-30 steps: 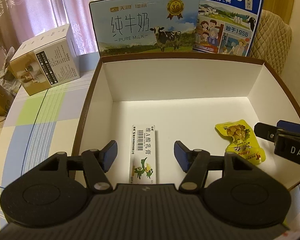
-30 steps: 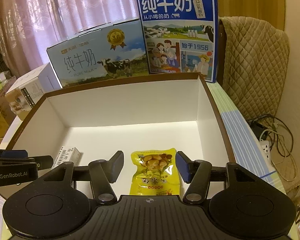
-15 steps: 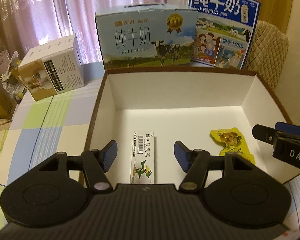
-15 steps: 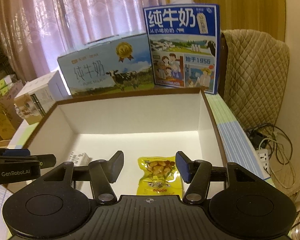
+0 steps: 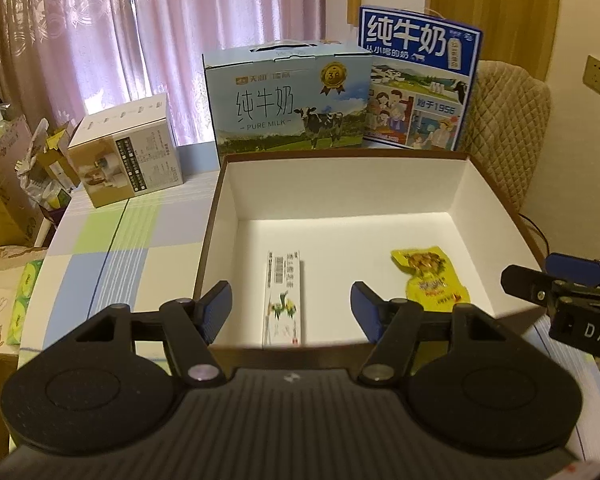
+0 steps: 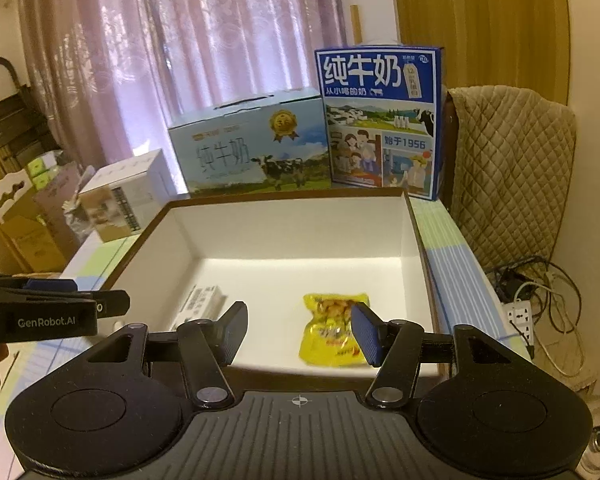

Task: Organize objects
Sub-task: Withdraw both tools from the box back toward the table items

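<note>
Both tongs, left [image 5: 291, 306] and right [image 6: 300, 332], have pulled back, open and empty; carton [image 5: 283, 298] and pouch [image 5: 430, 276] lie in the box [image 5: 340, 192], apparently placed.

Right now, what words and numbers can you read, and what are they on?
"纯牛奶", "PURE MILK": light blue milk box.
"纯牛奶", "始于1956": dark blue milk box.
"GenRobot.AI": left tongs.
"DAS", cut off at the picture's edge: right tongs.
Small carton, yellow snack bag, white box: print too small or blurred.
</note>
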`<state>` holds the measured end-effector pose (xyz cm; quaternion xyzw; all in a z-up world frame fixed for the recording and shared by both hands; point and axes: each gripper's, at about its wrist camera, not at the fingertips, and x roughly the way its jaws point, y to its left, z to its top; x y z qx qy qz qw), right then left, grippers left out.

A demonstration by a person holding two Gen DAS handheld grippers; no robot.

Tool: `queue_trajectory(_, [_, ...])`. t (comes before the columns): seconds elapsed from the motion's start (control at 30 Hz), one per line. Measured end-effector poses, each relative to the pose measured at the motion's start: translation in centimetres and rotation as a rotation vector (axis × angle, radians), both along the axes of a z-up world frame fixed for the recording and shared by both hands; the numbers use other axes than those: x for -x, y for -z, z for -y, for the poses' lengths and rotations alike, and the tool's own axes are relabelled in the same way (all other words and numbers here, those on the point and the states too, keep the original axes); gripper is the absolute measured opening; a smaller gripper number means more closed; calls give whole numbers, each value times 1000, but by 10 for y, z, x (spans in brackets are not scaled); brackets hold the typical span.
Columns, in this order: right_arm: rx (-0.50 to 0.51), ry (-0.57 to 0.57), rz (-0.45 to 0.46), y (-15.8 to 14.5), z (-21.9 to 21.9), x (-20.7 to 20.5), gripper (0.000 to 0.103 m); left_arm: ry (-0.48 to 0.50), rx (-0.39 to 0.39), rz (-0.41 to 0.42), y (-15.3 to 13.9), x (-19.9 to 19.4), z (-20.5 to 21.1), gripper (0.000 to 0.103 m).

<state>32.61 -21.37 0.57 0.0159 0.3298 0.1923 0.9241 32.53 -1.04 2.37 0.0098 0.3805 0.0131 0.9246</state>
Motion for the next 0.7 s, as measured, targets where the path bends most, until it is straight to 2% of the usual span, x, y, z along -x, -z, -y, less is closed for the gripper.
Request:
queue_trajectory(0.53, [-9,-57,-93,26,40,97,54,3,17,-34,3,90,0,63])
queue_trajectory(0.7, [-16,-65,-133,40,49,116,54,19,33,-60,16,119,10,63])
